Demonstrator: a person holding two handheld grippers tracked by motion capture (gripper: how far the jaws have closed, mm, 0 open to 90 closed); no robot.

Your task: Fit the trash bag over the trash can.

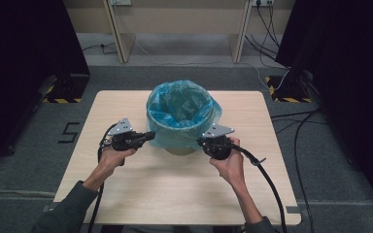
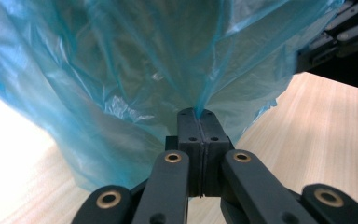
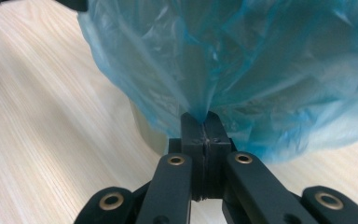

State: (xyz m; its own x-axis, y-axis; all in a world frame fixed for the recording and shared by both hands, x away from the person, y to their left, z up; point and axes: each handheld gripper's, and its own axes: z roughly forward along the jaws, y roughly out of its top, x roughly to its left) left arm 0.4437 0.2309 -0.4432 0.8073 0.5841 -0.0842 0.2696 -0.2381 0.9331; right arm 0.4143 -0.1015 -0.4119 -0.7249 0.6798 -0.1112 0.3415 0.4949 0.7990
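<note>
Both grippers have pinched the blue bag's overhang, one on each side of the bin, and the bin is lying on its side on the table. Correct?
Not quite: the bin stands upright on the table, as the high view shows. The rest holds: the left gripper and right gripper are each shut on the blue bag, on opposite sides.

both grippers, left gripper (image 1: pixel 148 135) and right gripper (image 1: pixel 202 141), are black with brass-ringed pivots, grey three-cornered top plates, black cables trailing toward six o'clock; grey-green sleeves.
</note>
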